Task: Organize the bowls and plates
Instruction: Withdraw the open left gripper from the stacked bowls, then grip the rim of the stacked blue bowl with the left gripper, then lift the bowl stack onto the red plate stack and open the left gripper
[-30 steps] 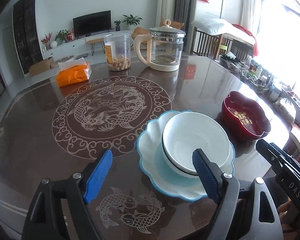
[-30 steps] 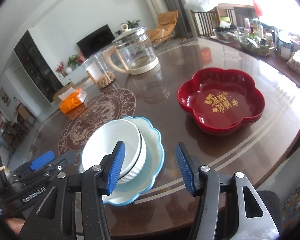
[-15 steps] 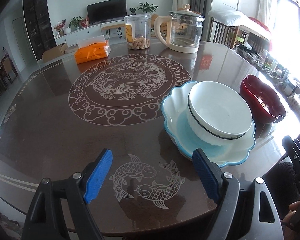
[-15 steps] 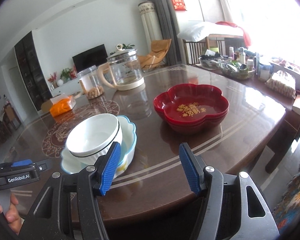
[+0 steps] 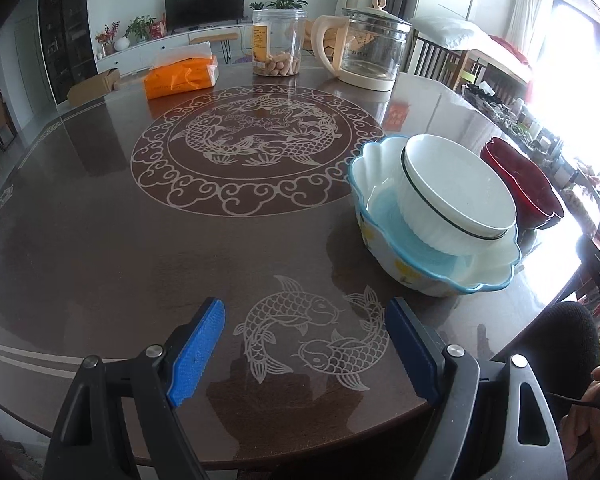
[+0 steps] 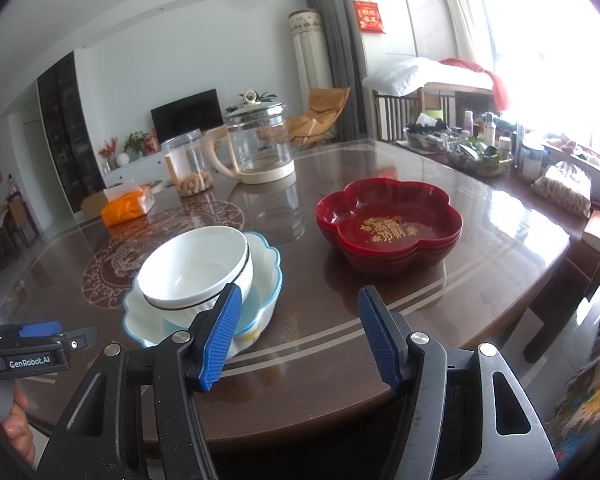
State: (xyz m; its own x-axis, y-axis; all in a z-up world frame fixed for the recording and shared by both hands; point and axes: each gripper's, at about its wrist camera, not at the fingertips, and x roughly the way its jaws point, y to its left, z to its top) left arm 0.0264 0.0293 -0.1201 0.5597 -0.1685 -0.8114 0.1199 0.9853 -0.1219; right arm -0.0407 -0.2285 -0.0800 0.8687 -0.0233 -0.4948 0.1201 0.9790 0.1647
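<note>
A white bowl (image 5: pixel 460 196) sits nested in a scalloped blue-rimmed bowl (image 5: pixel 404 276) on the dark round table (image 5: pixel 100 240). Behind them stands a stack of red flower-shaped bowls (image 5: pixel 528 192). My left gripper (image 5: pixel 306 308) is open over the fish pattern near the table's front edge, left of the nested bowls, with nothing between its pads. My right gripper (image 6: pixel 300 296) is open and empty at the table's edge. From there the white bowl (image 6: pixel 192 264) and blue-rimmed bowl (image 6: pixel 266 280) lie ahead to its left, and the red bowls (image 6: pixel 388 224) ahead to its right.
A glass kettle (image 5: pixel 370 54), a clear jar of peanuts (image 5: pixel 278 46) and an orange tissue pack (image 5: pixel 180 76) stand at the far side. Bottles and baskets (image 6: pixel 480 148) crowd the far right. A hand (image 6: pixel 16 428) holds the left gripper's body.
My left gripper has drawn back and sunk from beside the nested bowls to the table's front edge. The right gripper's jaws have widened a little, and its view has risen and levelled.
</note>
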